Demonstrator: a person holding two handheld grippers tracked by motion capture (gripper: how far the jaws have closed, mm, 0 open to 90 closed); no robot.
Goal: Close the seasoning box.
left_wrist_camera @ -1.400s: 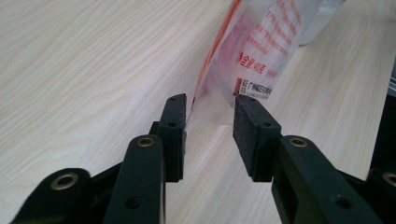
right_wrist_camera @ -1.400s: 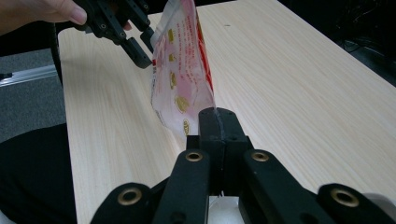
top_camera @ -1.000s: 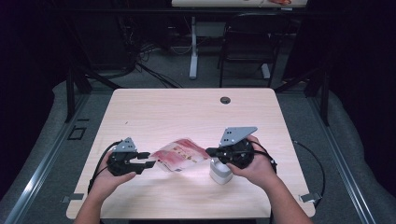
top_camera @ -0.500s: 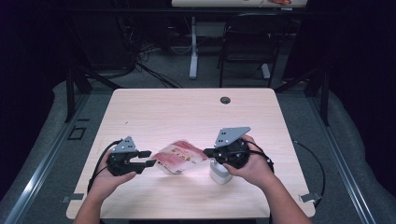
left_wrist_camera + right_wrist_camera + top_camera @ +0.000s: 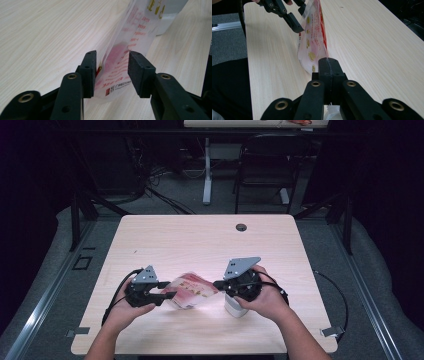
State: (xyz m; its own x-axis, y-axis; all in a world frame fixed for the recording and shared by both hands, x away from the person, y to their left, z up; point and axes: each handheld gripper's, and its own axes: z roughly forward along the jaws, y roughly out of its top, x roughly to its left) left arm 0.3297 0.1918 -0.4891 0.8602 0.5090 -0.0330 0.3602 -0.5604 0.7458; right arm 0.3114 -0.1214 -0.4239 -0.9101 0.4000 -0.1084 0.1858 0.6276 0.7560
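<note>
While both hands stay low over the near half of the wooden table, a printed plastic pouch hangs stretched between the two grippers.

At the left, the left gripper points right, level with the table; its jaws have just been closing around the pouch's left end, the left gripper view showing one pad touching the film and the other just beside it. At the right, the right gripper points left, jaws pressed together on the pouch's seam, plain in the right gripper view. Below the right hand stands a white container.
</note>
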